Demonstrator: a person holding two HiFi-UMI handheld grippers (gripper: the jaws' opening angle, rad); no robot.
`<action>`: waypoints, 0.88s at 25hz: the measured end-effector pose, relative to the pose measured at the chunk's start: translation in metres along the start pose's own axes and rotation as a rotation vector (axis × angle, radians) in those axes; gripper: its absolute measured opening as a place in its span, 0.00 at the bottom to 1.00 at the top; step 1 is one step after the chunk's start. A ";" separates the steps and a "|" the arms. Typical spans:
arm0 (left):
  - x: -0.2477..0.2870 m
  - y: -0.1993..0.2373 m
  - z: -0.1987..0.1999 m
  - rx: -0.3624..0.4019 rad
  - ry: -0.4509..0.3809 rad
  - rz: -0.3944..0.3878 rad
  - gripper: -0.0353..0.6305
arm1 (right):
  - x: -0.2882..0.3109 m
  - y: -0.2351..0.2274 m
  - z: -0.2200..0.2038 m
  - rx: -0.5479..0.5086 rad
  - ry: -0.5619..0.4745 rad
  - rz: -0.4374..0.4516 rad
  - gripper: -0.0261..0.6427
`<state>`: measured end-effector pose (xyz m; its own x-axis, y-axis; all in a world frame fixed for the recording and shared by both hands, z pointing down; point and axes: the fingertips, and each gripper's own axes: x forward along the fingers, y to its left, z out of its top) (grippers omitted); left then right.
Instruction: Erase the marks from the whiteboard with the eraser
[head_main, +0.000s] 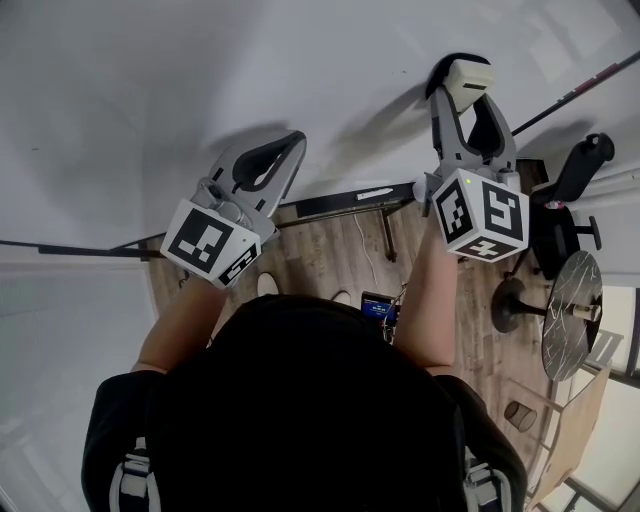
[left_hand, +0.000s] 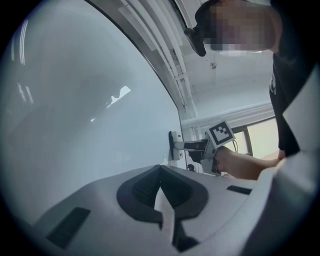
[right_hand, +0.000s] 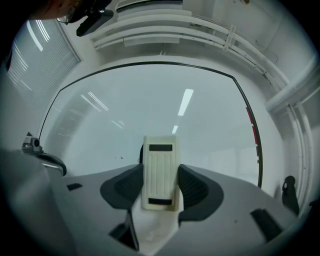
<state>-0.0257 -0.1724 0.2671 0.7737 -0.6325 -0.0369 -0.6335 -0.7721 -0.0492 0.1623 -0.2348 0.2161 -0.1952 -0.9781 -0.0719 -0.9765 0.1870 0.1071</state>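
White glossy whiteboard (head_main: 200, 90) fills the upper half of the head view; its dark frame curves round it in the right gripper view (right_hand: 165, 115).

Right gripper (head_main: 468, 100): raised to the board, fingers closed narrowly on a cream ribbed plastic eraser (head_main: 468, 78). In the right gripper view (right_hand: 160, 175) the eraser (right_hand: 160, 160) stands upright between the two dark finger pads (right_hand: 197, 187). Its ribbed back faces the camera and its upper end sticks out past the fingertips. From the left gripper view, the eraser (left_hand: 172, 145) is seen edge-on with its dark face against the board (left_hand: 75, 100); it looks to be touching.

Left gripper (head_main: 290, 145): held lower and to the left, well apart from the eraser, near the board. Its own view (left_hand: 160, 172) shows the fingers closed tip to tip, with nothing between them.

Marks: a few tiny dark specks (right_hand: 120, 157) lie on the board just left of the eraser. Elsewhere the board shows only reflected ceiling lights. A red streak (right_hand: 248, 117) runs along the frame at the right edge; whether it is ink cannot be told.

Below the board, a narrow dark tray ledge (head_main: 345, 203) carries a small white object. Wooden plank floor (head_main: 330, 250) lies beneath, with a black office chair (head_main: 575, 190) at the right.
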 end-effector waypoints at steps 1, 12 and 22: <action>0.000 0.002 0.001 -0.001 -0.002 0.000 0.06 | -0.001 0.000 -0.001 0.007 -0.004 0.006 0.37; -0.004 0.006 0.004 0.001 -0.014 -0.006 0.06 | -0.015 0.085 0.024 -0.003 -0.052 0.213 0.37; -0.016 0.003 -0.003 0.002 0.002 0.031 0.06 | 0.000 0.111 0.028 -0.093 -0.044 0.195 0.37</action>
<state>-0.0396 -0.1649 0.2709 0.7537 -0.6562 -0.0362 -0.6572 -0.7521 -0.0505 0.0512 -0.2113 0.1998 -0.3849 -0.9192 -0.0835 -0.9079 0.3608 0.2136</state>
